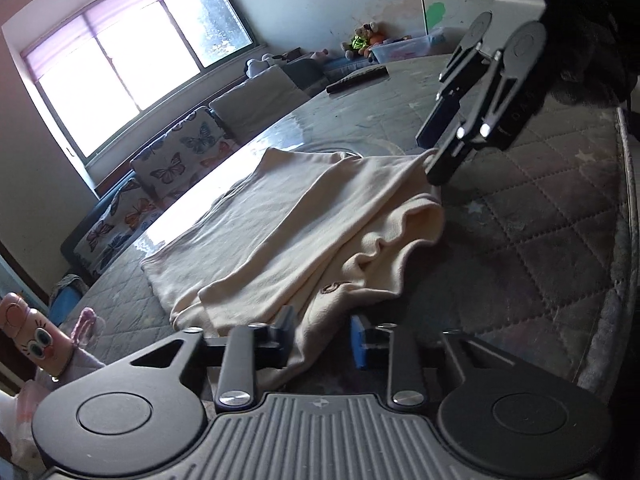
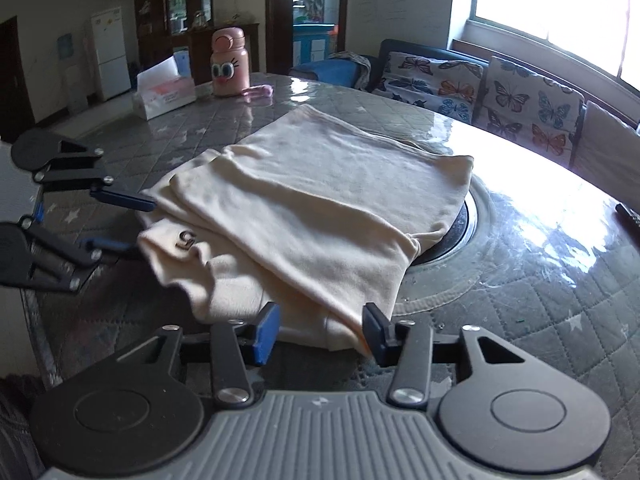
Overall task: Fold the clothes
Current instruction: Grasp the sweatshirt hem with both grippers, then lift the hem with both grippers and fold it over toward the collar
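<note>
Cream garment (image 2: 312,208) on bench (image 2: 540,280), already folded over in layers, not yet compact.
Left gripper (image 1: 322,340): jaws astride near corner, pads not visibly pressing.
Right gripper (image 2: 320,330): jaws spread around hem edge, no pinch.
Left: final fold, tidy.

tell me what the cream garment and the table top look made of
Cream garment: soft matte knit, likely cotton jersey; it drapes in limp folds with ribbed-looking edges.
Table top: quilted grey fabric, seemingly under a clear glossy sheet, plastic or glass; stitched diamonds show beneath bright window glare.
</note>
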Motion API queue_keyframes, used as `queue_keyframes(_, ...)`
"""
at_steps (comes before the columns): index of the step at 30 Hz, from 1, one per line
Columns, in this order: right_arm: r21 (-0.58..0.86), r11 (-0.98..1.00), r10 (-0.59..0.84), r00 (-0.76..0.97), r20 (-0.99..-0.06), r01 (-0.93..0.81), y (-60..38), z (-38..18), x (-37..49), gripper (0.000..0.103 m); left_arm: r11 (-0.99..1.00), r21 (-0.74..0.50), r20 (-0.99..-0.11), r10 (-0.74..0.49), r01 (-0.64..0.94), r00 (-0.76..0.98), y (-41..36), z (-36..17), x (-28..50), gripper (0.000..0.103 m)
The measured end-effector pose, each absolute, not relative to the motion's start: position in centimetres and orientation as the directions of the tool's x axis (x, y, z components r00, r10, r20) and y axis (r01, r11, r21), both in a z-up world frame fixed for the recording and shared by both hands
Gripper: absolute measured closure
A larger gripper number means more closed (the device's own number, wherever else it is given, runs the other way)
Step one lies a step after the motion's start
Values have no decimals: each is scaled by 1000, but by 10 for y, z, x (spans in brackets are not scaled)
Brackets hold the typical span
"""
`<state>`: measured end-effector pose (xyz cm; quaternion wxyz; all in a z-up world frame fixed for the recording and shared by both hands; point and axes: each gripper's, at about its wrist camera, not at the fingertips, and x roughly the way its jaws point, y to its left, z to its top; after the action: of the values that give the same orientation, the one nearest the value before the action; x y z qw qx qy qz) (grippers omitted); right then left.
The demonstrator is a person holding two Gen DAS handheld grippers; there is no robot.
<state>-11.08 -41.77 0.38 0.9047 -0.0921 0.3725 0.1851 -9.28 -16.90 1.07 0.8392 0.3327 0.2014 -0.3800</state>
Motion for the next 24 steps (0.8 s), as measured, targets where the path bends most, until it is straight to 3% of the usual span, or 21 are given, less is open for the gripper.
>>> queue_keyframes(2,-63,905,256,656,-710,-422,-415,3,-113,50,512,376,-584,-517,773,626,-168,14,-87,92)
queue_keyframes(5,-109,882,255,658,-708,-459,-410,3,-117,49,564,322,-565,-530,760,632,-163,25,-75,95)
queue_keyframes(17,-134,835,313,661,-683,-533,-389,-7,-98,50,643,232,-553,-530,730,643,-166,41,-37,96)
queue_keyframes(19,-104,842,330,656,-679,-530,-388,-7,-90,55,641,228,-559,-530,733,638,-164,39,-38,96)
queue_keyframes(22,-50,851,356,644,-677,-523,-388,-6,-78,76,639,234,-564,-525,733,638,-158,38,-44,92)
queue_keyframes(24,-19,859,366,640,-676,-512,-391,-4,-74,82,638,241,-566,-520,731,640,-152,37,-49,92)
